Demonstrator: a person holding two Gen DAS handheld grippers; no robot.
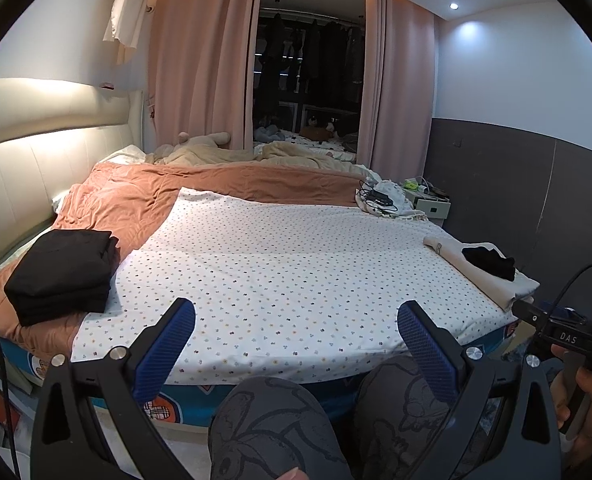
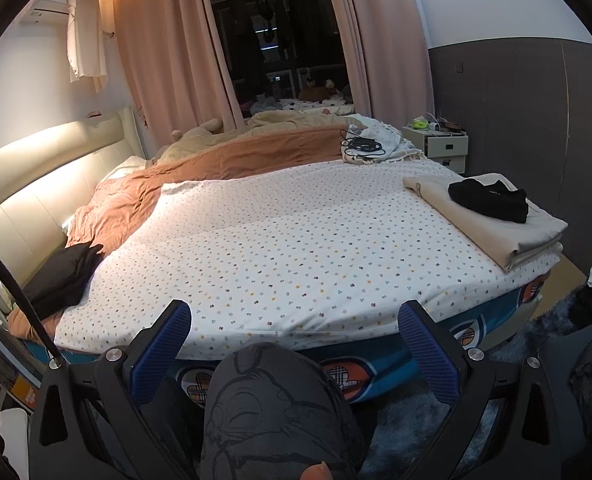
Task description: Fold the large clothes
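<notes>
Both the left gripper and right gripper are hovering with jaws released; the black garment is lying atop folded beige cloth at the bed edge, risking dragging it floorward.

Both set low at the foot edge of the bed, above the knees, facing the curtained window in upper centre. Right wrist view further right. Shared: dotted sheet, headboard at left.
</notes>
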